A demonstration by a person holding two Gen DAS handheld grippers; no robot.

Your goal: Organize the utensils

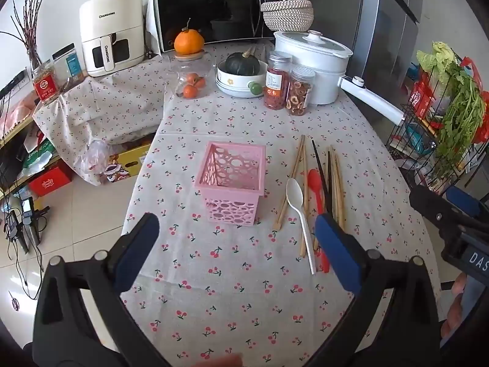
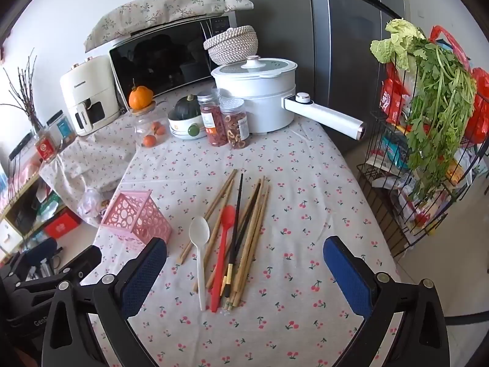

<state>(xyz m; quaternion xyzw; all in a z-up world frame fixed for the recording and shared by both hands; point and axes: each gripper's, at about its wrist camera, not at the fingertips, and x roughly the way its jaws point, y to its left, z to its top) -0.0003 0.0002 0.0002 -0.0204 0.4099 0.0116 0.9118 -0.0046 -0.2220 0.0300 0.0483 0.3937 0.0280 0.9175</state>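
Observation:
A pink perforated utensil basket [image 1: 232,180] [image 2: 136,218] stands empty on the cherry-print tablecloth. To its right lie a white spoon [image 1: 298,205] [image 2: 199,238], a red spoon [image 1: 316,183] [image 2: 224,238], several wooden chopsticks [image 1: 295,180] [image 2: 256,232] and a pair of black chopsticks [image 1: 321,177] [image 2: 238,214]. My left gripper [image 1: 237,238] is open and empty, just in front of the basket. My right gripper [image 2: 246,263] is open and empty, above the near ends of the utensils; it also shows at the right edge of the left wrist view [image 1: 440,208].
At the table's back stand a white electric pot [image 2: 259,98] with a long handle, two jars of dried food [image 2: 226,122], a bowl with a squash [image 2: 186,119], a jar with oranges [image 2: 149,128], a microwave [image 1: 214,9] and an air fryer [image 1: 113,42]. A wire rack with greens [image 2: 428,140] stands right.

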